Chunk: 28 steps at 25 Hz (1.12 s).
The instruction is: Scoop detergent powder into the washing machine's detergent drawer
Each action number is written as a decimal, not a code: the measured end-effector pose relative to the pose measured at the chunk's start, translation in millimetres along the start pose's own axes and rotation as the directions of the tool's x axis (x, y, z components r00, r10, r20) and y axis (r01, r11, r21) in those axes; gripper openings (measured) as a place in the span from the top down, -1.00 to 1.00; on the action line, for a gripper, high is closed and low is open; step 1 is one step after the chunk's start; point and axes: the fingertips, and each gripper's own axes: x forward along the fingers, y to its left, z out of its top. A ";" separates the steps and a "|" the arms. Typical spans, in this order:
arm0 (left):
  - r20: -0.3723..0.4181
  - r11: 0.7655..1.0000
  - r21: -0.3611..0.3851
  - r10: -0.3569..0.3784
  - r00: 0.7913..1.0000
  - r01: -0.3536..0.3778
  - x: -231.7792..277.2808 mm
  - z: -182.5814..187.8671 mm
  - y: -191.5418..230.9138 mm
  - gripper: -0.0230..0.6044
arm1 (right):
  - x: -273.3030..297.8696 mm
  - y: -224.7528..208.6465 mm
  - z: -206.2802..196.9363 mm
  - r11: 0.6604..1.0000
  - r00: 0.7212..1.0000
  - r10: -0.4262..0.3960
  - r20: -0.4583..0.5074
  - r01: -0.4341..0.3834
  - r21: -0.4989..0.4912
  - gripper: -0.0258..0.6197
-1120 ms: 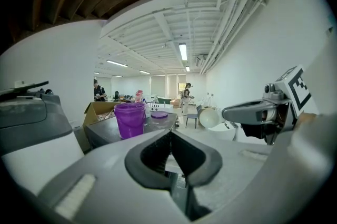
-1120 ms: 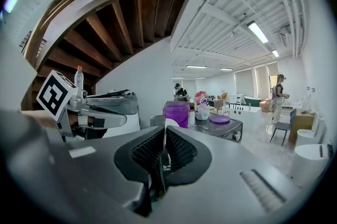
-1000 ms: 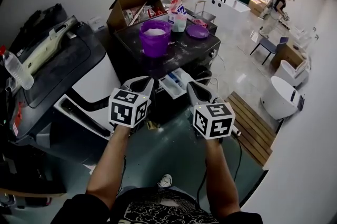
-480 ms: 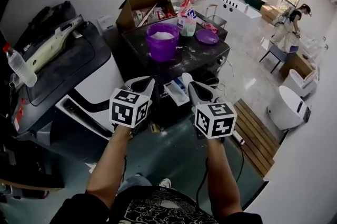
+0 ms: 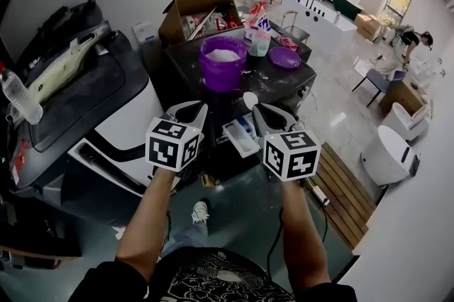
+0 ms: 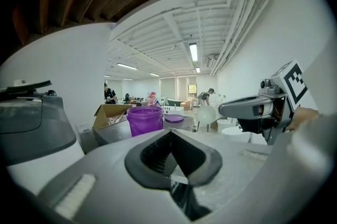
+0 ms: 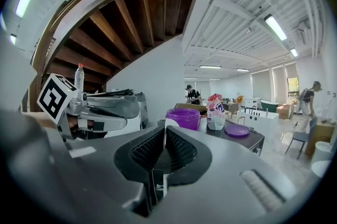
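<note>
A dark bench [image 5: 277, 84] dusted with white powder stands in a big open hall with a glossy pale floor [image 5: 333, 98] and white walls. On it, ahead of both grippers, sit a purple bucket [image 5: 222, 66] of white powder, a purple lid [image 5: 284, 57], a detergent bag [image 5: 257, 28] and a cardboard box [image 5: 177, 20]. The left gripper [image 5: 193, 111] has its jaws together on nothing. The right gripper [image 5: 262, 113] is clamped on the handle of a white scoop [image 5: 250, 101], whose long axis runs straight ahead of the jaws, bowl pointing toward the bucket. The white detergent drawer [image 5: 240, 137] juts from the bench front between the 2 grippers, its long axis pointing back at the person.
</note>
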 end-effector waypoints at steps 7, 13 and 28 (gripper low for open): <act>0.007 1.000 -0.011 -0.006 1.000 0.006 37.7 14.1 36.9 0.93 | 51.8 -15.3 23.4 0.999 1.000 0.008 -0.007 -0.008 -0.031 0.80; 0.007 0.999 -0.020 -0.026 1.000 0.026 69.9 26.2 71.7 0.93 | 102.8 -32.2 36.4 0.997 0.999 -0.008 -0.053 0.004 -0.078 0.80; 0.008 0.996 -0.013 -0.090 0.996 0.090 145.8 49.0 129.5 0.93 | 200.7 -75.2 48.3 0.979 0.974 -0.058 -0.218 0.013 -0.204 0.81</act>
